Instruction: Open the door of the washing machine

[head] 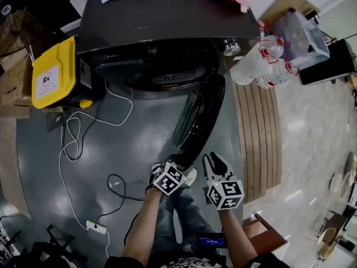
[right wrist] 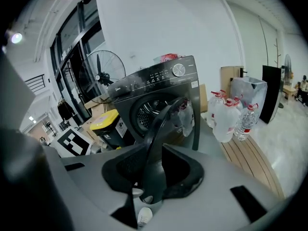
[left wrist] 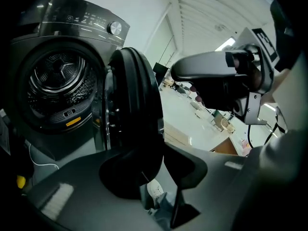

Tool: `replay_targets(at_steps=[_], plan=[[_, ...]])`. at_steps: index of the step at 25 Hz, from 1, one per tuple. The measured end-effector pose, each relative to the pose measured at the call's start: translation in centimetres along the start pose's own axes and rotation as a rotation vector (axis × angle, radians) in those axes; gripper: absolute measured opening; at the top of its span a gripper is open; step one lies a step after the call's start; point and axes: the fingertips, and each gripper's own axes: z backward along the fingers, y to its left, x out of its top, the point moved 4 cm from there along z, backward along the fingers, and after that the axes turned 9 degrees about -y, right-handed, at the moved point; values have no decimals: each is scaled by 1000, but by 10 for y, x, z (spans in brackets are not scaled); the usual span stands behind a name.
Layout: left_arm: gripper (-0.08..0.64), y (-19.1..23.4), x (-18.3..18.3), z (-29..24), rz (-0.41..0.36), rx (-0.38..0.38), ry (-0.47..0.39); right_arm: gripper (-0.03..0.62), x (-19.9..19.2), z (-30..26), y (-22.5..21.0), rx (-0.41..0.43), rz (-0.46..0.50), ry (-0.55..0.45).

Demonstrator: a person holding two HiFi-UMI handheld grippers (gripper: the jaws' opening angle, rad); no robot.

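Note:
The dark washing machine (head: 162, 27) stands at the top of the head view with its drum (head: 167, 74) exposed. Its round door (head: 199, 116) is swung far out toward me. My right gripper (right wrist: 154, 170) has the door's rim (right wrist: 159, 134) running down between its two pads, which press on it; in the head view it (head: 215, 163) sits at the door's free end. My left gripper (left wrist: 161, 170) is beside the door (left wrist: 137, 114), whose edge lies against the left pad; the gap between the pads shows only a shoe and trousers. Its marker cube (head: 168, 178) hides the fingers from above.
A yellow-lidded bin (head: 53, 74) stands left of the machine. A white cable (head: 83, 133) trails over the grey floor to a power strip (head: 96, 226). Large water bottles (head: 268, 60) and a wooden slatted platform (head: 256, 133) flank the right side. A fan (right wrist: 103, 73) stands behind.

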Motion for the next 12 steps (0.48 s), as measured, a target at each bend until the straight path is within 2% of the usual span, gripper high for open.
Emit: replay_targets(at_steps=[2, 4, 7, 9, 11, 12], plan=[[142, -2, -1, -1, -12, -12, 0, 100, 1, 2, 4, -15, -3, -9], [177, -3, 0, 4, -17, -20, -3, 94, 4, 5, 10, -24, -2, -20], [190, -4, 12, 29, -19, -1, -66, 80, 17, 15, 21, -36, 1, -43], [189, -5, 29, 58, -22, 52, -139, 56, 32, 25, 31, -36, -8, -71], [170, -6, 51, 95, -25, 130, -230, 4, 50, 38, 48, -16, -9, -109], [158, -7, 62, 114, -23, 174, -279, 5, 58, 45, 57, 3, -4, -130]])
